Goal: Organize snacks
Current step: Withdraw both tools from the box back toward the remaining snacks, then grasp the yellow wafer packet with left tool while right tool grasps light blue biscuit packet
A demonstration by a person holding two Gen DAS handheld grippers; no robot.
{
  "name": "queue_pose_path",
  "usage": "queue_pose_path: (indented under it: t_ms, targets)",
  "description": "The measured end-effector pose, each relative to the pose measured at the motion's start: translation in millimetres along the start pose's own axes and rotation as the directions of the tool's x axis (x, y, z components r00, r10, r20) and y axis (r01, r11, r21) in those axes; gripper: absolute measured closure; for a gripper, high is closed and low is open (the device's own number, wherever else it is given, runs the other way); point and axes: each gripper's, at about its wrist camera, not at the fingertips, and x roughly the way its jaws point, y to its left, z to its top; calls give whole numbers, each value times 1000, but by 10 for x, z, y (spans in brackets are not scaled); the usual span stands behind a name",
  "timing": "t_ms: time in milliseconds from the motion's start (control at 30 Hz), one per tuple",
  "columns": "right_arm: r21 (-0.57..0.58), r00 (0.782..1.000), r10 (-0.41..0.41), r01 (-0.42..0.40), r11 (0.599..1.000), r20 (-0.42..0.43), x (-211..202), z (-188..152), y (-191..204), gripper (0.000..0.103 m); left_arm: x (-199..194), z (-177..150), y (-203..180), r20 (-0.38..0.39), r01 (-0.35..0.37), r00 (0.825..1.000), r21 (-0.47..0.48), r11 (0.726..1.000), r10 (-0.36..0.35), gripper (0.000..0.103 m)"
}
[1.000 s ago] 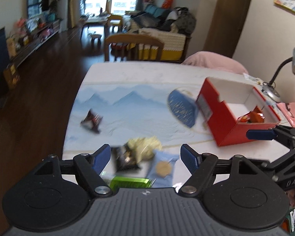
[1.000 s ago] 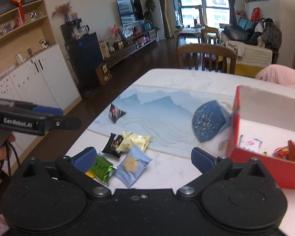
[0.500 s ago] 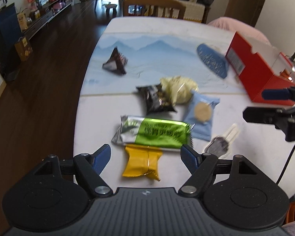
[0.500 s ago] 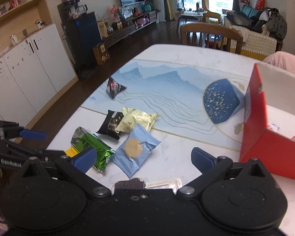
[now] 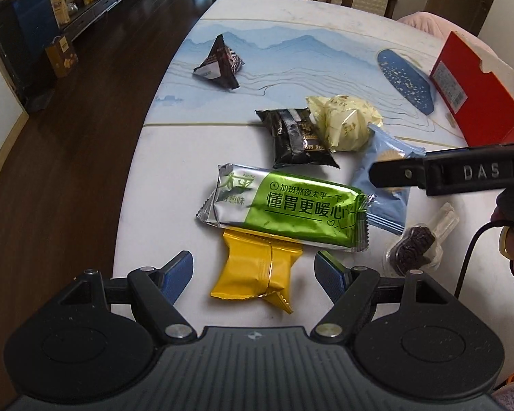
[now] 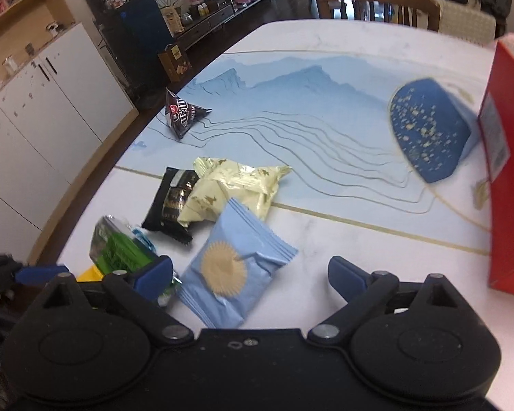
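Green-and-silver foil snack packet [image 5: 284, 212] overlapping yellow packet [image 5: 257, 270]

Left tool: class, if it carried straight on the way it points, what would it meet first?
Most likely the yellow packet, lying between the open left tool fingers; the green packet lies just beyond. Depth is uncertain.

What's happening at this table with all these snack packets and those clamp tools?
A person is sorting snacks with two handheld grippers. The left gripper is open over a yellow packet, which lies partly under a green cracker packet. The right gripper, jaws just narrowing but not gripping, frames a light blue cookie packet. Neither holds anything. The red box waits at the table's far right.
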Motion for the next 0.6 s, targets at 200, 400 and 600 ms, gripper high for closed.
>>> queue_pose_path:
  t_ms: [200, 400, 600]
  targets:
    - [4, 1000, 15, -15, 1000, -8, 67, 3, 30, 19, 110, -17, -13, -22, -3, 1000, -2, 1000, 3, 26]
    - [18, 999, 35, -35, 999, -8, 39, -25, 59, 39, 121, -42, -82, -13, -31, 999, 34, 999, 31, 33]
    - [11, 1000, 6, -6, 1000, -2, 19, -47, 103, 56, 101, -38, -111, -7, -33, 999, 52, 998, 34, 49]
